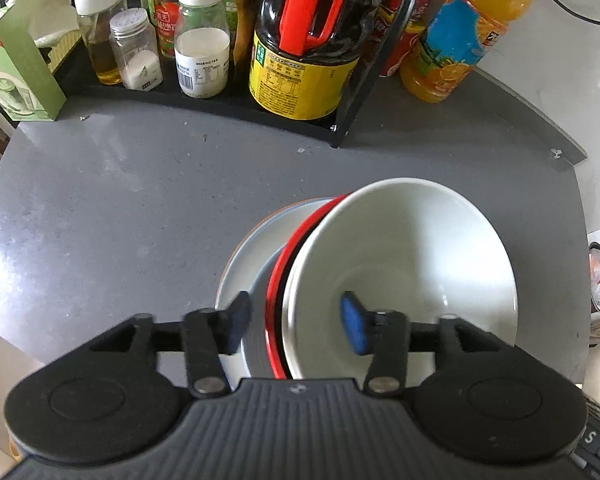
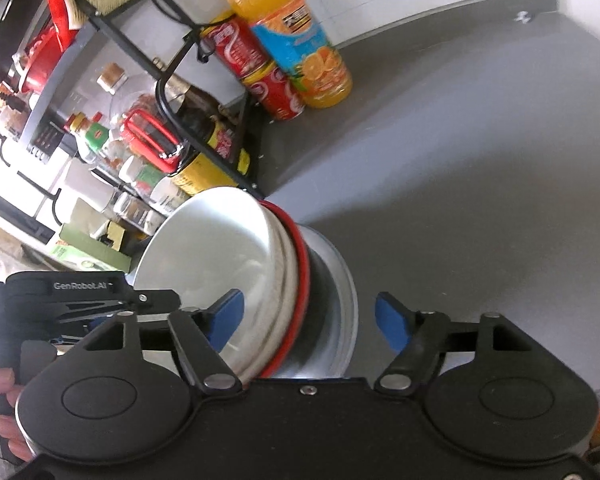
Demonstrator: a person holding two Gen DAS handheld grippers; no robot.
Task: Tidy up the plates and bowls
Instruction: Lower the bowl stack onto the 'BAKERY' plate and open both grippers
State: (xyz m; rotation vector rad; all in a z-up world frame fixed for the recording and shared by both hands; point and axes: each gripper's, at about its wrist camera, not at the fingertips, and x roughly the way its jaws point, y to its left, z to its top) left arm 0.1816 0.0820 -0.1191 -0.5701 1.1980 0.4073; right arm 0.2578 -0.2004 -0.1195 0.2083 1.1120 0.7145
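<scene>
A white bowl (image 1: 400, 256) sits tilted inside a red-rimmed bowl (image 1: 278, 276), and both rest on a pale grey plate (image 1: 240, 268) on the grey counter (image 1: 120, 200). My left gripper (image 1: 296, 312) is open astride the stack's near rims. One blue pad hangs over the plate and the other inside the white bowl, neither pressing. In the right wrist view the white bowl (image 2: 212, 248), red rim (image 2: 303, 268) and plate (image 2: 342, 280) appear from the side. My right gripper (image 2: 308, 306) stands open around them, its pads apart from the dishes.
A black rack (image 1: 340, 136) at the back holds a dark sauce jug (image 1: 304, 60) and several jars. An orange juice bottle (image 1: 460, 36) and cola cans (image 2: 268, 76) stand beside it, a green box (image 1: 24, 72) at far left. A hand (image 2: 4, 380) holds the other gripper's housing (image 2: 80, 296).
</scene>
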